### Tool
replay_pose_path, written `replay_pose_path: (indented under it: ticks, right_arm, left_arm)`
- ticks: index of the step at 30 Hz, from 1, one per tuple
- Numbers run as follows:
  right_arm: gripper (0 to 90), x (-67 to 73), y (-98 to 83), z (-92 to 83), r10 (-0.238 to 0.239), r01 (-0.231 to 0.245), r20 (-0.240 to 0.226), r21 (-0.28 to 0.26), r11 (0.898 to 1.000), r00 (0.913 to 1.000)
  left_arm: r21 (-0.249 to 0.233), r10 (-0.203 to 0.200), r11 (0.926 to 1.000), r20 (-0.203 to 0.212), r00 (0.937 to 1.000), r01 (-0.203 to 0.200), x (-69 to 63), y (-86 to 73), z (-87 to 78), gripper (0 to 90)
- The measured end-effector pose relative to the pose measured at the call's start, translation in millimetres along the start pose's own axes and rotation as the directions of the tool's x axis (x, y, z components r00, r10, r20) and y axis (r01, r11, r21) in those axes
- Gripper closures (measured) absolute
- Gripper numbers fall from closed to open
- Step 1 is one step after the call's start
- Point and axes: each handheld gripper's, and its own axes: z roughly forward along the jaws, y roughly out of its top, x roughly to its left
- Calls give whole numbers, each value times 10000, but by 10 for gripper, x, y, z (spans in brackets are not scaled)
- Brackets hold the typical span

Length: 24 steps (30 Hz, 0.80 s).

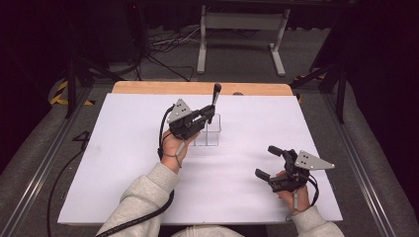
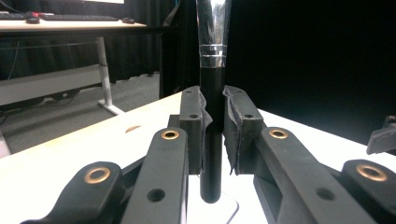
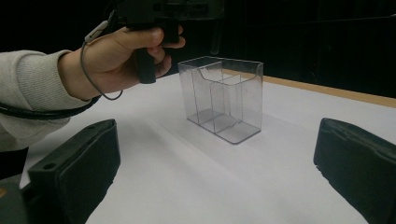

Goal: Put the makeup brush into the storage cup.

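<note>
My left gripper [image 1: 211, 112] is clamped on a makeup brush [image 2: 212, 93]: a round black handle held upright between the pads, a ribbed silver ferrule above them, the bristle end cut off by the top of the left gripper view. In the high view the brush [image 1: 216, 96] stands above a clear plastic organizer [image 1: 208, 134], its lower end over the box. The organizer [image 3: 223, 97] is a small transparent box, split by inner walls into compartments, open on top, standing near the middle of the white table [image 1: 123, 163]. My right gripper [image 1: 270, 162] has its jaws spread wide with nothing between them, hanging well apart from the organizer near the table's right front. White surface lies bare around the box on all sides; a wooden strip [image 1: 148, 88] shows along the far edge.
</note>
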Motion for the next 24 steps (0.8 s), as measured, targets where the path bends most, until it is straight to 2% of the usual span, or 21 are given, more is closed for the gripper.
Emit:
replay_pose_path:
  ticks: [3,7,11,15,24]
  right_arm:
    - [8,2,1,1,-19,19,0,-4,10000,10000]
    - [8,0,0,2,-21,21,-25,-14,10000,10000]
    - [8,1,1,0,-4,4,-38,-14,10000,10000]
    - [8,1,0,0,4,-4,-53,-18,10000,10000]
    - [9,2,0,2,-1,0,-75,-23,10000,10000]
  left_arm:
    - [6,-23,10000,1,10000,23,1,-30,15,785]
    - [48,-270,9996,64,9996,270,7,-90,48,785]
    - [114,-223,9997,63,9997,222,1,-136,88,785]
    - [117,-386,9992,92,9992,385,-5,-160,109,785]
    - [279,-404,9988,-118,9991,407,-24,-228,145,785]
